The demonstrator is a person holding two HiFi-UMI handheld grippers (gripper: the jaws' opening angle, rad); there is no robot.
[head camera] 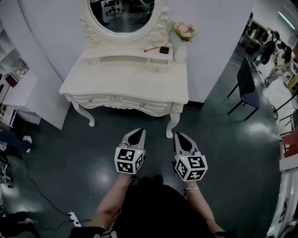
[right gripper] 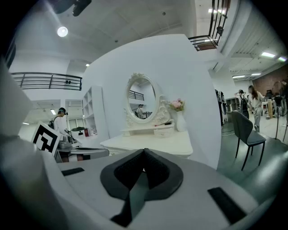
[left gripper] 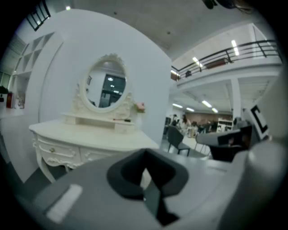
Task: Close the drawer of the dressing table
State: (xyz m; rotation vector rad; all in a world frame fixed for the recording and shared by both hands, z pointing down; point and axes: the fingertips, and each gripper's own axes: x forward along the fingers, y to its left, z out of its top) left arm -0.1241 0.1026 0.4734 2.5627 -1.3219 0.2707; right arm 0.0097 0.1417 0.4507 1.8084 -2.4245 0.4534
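The white dressing table [head camera: 125,83] with an oval mirror [head camera: 122,14] stands against a curved white wall. It also shows in the left gripper view [left gripper: 85,137] and the right gripper view [right gripper: 148,143]. On its raised shelf, the small right drawer [head camera: 158,66] sticks out a little from the shelf front [right gripper: 163,131]. The wide front drawers [head camera: 139,105] look flush. Both grippers hover over the dark floor, short of the table front and touching nothing. My left gripper [head camera: 138,131] [left gripper: 145,152] is shut and empty. My right gripper [head camera: 179,135] [right gripper: 144,150] is shut and empty too.
A white vase of pink flowers [head camera: 180,46] and small items sit on the shelf. A dark chair [head camera: 247,86] stands to the right, white shelving [head camera: 14,88] to the left. A power strip and cable [head camera: 72,216] lie on the floor. People stand far right.
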